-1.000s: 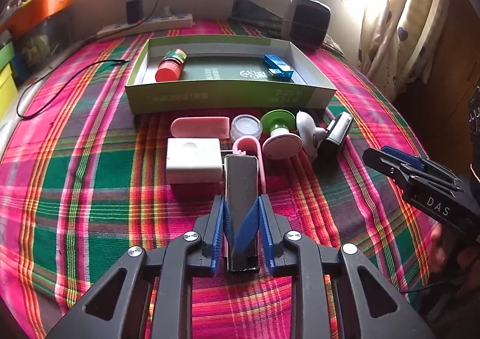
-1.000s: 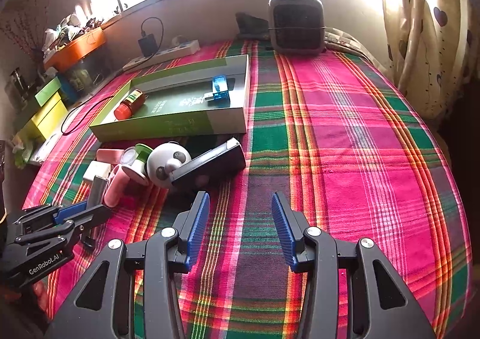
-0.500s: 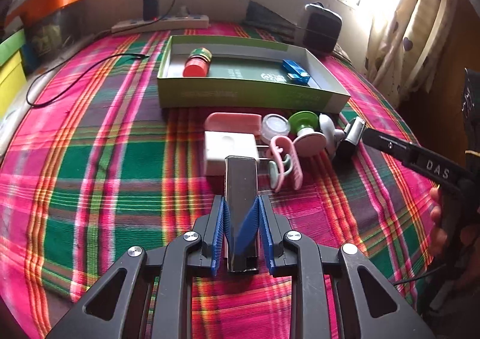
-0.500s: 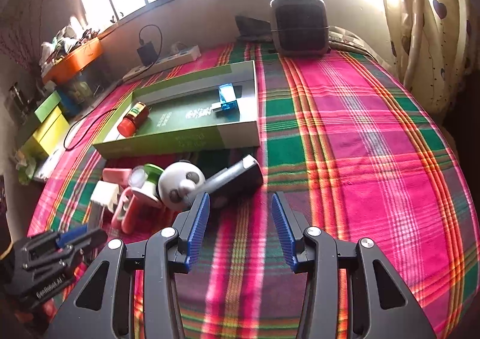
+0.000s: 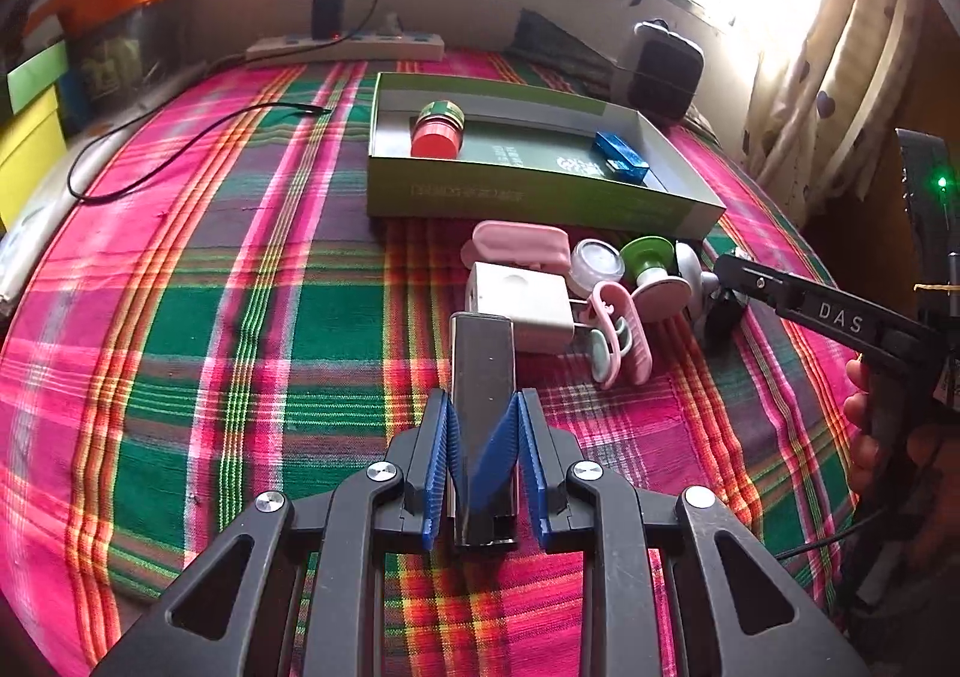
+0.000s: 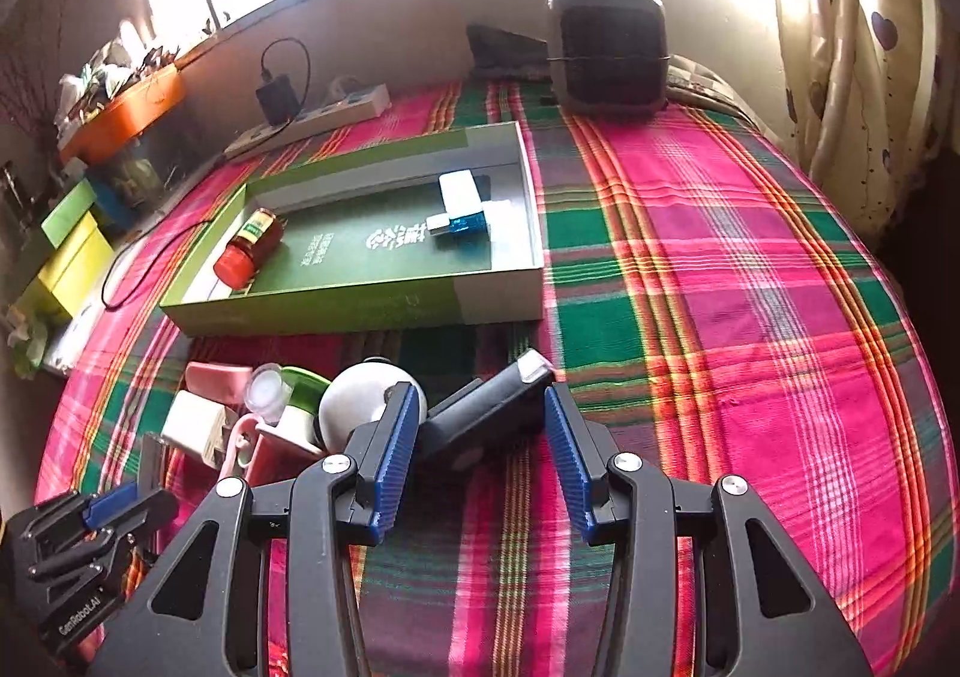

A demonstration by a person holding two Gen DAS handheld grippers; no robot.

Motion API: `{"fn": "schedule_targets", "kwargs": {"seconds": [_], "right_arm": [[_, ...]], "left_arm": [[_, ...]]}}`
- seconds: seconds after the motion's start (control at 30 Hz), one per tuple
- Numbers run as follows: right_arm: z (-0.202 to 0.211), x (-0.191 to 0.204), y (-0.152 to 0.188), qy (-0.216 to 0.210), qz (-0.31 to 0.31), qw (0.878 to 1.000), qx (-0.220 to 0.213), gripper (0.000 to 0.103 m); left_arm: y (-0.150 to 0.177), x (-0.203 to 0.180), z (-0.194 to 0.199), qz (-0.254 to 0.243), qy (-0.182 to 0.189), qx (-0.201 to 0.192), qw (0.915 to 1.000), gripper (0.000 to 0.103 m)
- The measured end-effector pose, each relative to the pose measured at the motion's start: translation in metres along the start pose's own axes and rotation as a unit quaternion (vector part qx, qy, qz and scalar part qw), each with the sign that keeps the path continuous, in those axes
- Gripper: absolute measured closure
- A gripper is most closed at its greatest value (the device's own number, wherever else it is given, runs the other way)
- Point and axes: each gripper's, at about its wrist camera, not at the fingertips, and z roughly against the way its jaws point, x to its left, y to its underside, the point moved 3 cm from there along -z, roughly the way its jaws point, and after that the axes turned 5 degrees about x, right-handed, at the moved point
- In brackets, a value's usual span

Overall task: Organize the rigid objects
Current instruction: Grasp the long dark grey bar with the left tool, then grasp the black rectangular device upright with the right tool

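- Nearest in the left wrist view, low centre of the frame, the left gripper [image 5: 483, 440] is closed narrow on a dark flat rectangular bar [image 5: 483, 377]. Both blue pads press its sides, and its long axis runs straight up the frame, in line with the fingers.
- In the right wrist view, lower centre, the right gripper [image 6: 477, 452] stands about half open with nothing clamped. A black oblong device with a pale end cap [image 6: 489, 416] lies partly between the blue pads; I cannot tell whether either pad touches it.
- That device's long axis slants from lower left to upper right, across the line of the fingers, so I judge the right hand is the nearer one for it and would need some roll to close squarely.
- Just left of it sit a white ball-shaped item [image 6: 363, 398], a green-and-white suction piece [image 6: 303, 380], a small clear round pot [image 6: 268, 390], a white plug block [image 6: 191, 422] and a pink clip [image 5: 618, 332], bunched and touching.
- Farther up the frame, past this cluster, the shallow green box [image 5: 540, 200] lies with its long side crosswise. It holds a red-capped bottle [image 5: 437, 134] at its left end and a blue USB-style piece [image 5: 621, 155] at its right, well apart.
- The held bar points towards the box, which seems its likely destination, over the plaid cloth [image 5: 270, 317].
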Motion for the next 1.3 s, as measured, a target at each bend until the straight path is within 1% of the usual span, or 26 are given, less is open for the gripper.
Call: {"fn": "schedule_targets", "kwargs": {"seconds": [0.57, 0.8, 0.93, 1.13, 1.3], "right_arm": [[0.014, -0.013, 0.021, 0.052, 0.042, 0.998, 0.002, 0.058], [0.004, -0.013, 0.020, 0.038, 0.045, 0.998, 0.016, 0.058], [-0.002, -0.013, 0.020, 0.035, 0.046, 0.998, 0.027, 0.058], [-0.005, -0.012, 0.019, 0.039, 0.058, 0.997, 0.024, 0.058], [-0.003, -0.012, 0.020, 0.036, 0.061, 0.997, 0.019, 0.058]], "left_arm": [[-0.001, -0.001, -0.001, -0.002, 0.000, -0.001, 1.0000, 0.081], [0.000, -0.002, -0.001, -0.003, -0.001, -0.002, 1.0000, 0.080], [-0.001, -0.001, -0.001, -0.010, -0.010, -0.003, 0.9999, 0.080], [-0.001, -0.003, -0.002, -0.026, -0.025, -0.004, 0.9994, 0.080], [0.000, -0.005, -0.002, -0.026, -0.029, -0.005, 0.9992, 0.080]]}}
